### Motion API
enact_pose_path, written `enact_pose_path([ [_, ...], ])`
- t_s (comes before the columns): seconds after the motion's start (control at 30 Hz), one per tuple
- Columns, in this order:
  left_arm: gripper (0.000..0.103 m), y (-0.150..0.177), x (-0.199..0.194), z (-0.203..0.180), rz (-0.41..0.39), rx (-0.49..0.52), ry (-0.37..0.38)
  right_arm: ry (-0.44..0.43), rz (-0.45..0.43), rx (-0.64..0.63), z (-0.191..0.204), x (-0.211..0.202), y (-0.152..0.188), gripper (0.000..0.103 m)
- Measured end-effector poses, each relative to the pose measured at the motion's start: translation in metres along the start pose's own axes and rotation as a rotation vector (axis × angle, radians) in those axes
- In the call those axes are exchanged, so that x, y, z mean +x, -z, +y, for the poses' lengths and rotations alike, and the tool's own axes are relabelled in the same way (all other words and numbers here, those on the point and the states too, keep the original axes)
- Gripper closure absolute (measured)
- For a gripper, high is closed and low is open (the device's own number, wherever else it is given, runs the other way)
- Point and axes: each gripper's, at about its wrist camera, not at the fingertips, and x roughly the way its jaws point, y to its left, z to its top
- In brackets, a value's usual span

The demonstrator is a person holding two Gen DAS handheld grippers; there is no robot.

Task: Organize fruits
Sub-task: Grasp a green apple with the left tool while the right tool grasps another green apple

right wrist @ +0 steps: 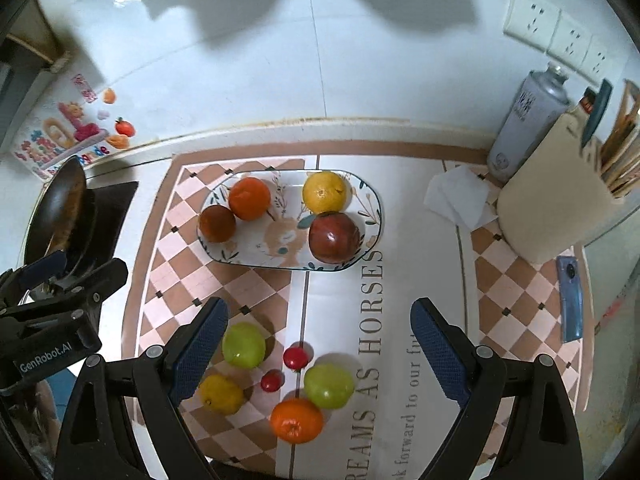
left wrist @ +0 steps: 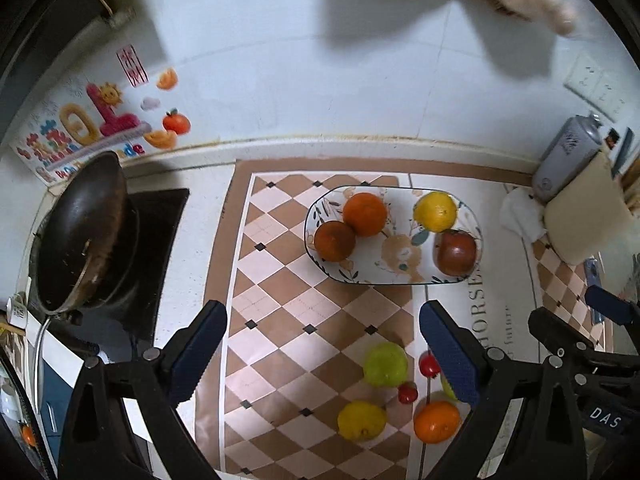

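Left wrist: left hand-held gripper [left wrist: 322, 350] spread, empty; four fruits on the plate [left wrist: 400, 278]. Right wrist: right hand-held gripper [right wrist: 318, 352] spread over loose fruits on the table; the orange [right wrist: 296, 420] looks firm, smooth — grip its middle

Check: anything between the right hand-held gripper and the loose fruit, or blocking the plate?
Nothing visible. The right hand-held gripper is open above the loose orange; the plate has bare space mid-plate.

The glazed ceramic plate [right wrist: 370, 216] and red apple [right wrist: 334, 237] look glossy, the spray can [right wrist: 524, 124] seemingly brushed metal.
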Motion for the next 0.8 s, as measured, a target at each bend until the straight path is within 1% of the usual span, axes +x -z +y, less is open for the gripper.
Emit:
enact_pose_path([
  [0.07, 0.004, 0.006, -0.015, -0.002, -0.015, 0.005, 0.007, -0.005, -0.014, 0.0, 0.002, -0.013, 0.005, 0.008],
  [0.2, 0.004, 0.016, -0.033, -0.007, -0.028, 0.009, 0.027, -0.015, -0.042, 0.007, 0.002, -0.038, 0.013, 0.008],
  [0.37, 0.004, 0.023, -0.044, -0.007, -0.03, -0.009, 0.048, -0.042, -0.05, 0.021, 0.0, -0.055, 0.019, 0.008],
  [0.47, 0.004, 0.023, -0.042, -0.006, -0.023, -0.028, 0.062, -0.063, -0.045, 0.033, -0.001, -0.057, 0.02, 0.008],
  [0.57, 0.004, 0.022, -0.031, -0.006, 0.007, -0.034, 0.083, -0.079, -0.017, 0.05, -0.005, -0.047, 0.023, 0.008],
  [0.6, 0.0, 0.022, -0.021, -0.007, 0.029, -0.03, 0.094, -0.089, 0.0, 0.058, -0.007, -0.04, 0.024, 0.008],
  [0.67, 0.0, 0.022, -0.006, -0.01, 0.059, -0.019, 0.086, -0.096, 0.039, 0.071, -0.012, -0.022, 0.026, 0.008],
  [0.8, 0.0, 0.03, 0.041, -0.019, 0.146, 0.021, 0.053, -0.127, 0.169, 0.127, -0.028, 0.031, 0.039, 0.008],
])
